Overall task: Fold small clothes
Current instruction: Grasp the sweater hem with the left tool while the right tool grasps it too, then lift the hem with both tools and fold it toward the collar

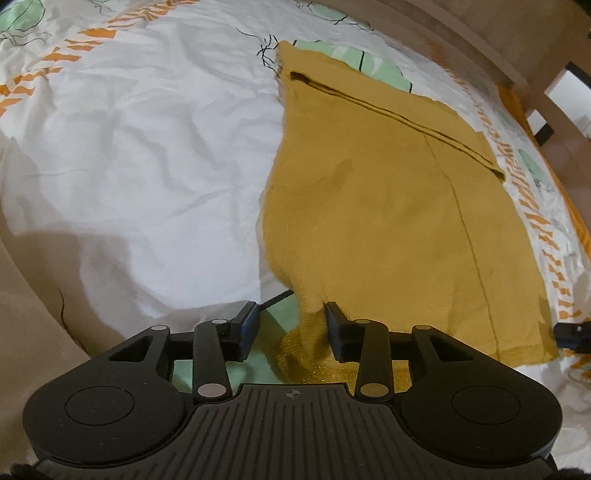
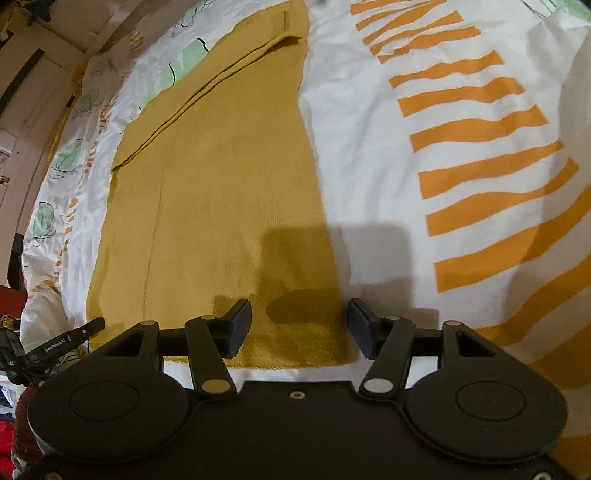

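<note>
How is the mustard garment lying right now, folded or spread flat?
Partly folded: the mustard garment lies flat on the bedsheet, with one long strip doubled over along its far edge.

A bed (image 2: 369, 147) with a white cover printed in orange stripes and green leaves; a wooden frame (image 1: 461, 33) stands behind it.

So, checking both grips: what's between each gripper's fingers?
Left gripper: a raised cloth corner. Right gripper: the mustard garment hem, flat. Each shows in its own wrist view.
</note>
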Action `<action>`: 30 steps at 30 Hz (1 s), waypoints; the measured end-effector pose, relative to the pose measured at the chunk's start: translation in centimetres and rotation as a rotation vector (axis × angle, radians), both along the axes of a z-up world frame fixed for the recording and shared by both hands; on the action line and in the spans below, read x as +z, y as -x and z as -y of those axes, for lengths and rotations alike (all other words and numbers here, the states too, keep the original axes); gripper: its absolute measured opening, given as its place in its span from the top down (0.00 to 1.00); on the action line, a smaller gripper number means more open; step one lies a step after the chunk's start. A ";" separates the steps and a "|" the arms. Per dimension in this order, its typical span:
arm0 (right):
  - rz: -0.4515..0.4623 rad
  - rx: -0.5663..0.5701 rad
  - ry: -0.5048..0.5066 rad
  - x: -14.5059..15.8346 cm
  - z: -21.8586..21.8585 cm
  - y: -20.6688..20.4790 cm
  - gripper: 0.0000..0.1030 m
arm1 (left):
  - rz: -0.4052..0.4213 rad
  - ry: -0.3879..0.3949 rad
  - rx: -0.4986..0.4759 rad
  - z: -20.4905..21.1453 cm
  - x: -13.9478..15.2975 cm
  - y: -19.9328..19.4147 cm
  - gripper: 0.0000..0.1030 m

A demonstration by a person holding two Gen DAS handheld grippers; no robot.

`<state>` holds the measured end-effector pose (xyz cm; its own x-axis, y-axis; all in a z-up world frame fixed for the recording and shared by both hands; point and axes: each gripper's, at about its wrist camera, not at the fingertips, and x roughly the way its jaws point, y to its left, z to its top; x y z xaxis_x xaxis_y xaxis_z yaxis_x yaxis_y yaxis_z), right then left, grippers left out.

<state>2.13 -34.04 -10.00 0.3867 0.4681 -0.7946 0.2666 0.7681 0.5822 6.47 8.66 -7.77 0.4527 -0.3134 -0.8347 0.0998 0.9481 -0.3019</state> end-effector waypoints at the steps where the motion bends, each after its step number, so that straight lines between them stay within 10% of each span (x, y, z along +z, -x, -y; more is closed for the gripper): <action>1: 0.002 0.001 -0.004 -0.1 0.0 0.0 0.35 | 0.002 -0.008 -0.004 0.2 0.0 -0.1 0.59; 8: 0.013 -0.010 -0.037 -0.4 0.1 0.2 0.31 | 0.025 -0.025 -0.036 2.3 -0.2 -0.6 0.40; 10: 0.014 -0.006 -0.043 -0.4 0.1 0.4 0.31 | 0.028 -0.016 -0.038 2.1 -0.1 -0.4 0.51; 12: 0.015 0.011 -0.029 -0.3 0.0 0.5 0.43 | 0.021 0.030 -0.014 1.4 -0.1 -0.2 0.92; 15: 0.010 0.042 -0.024 -0.3 -0.5 0.3 0.84 | -0.007 0.134 0.020 0.2 -0.2 -0.4 0.94; 30: 0.392 -0.165 -0.244 5.8 3.4 -2.5 0.84 | 0.174 0.334 0.063 -0.7 7.5 -5.8 0.95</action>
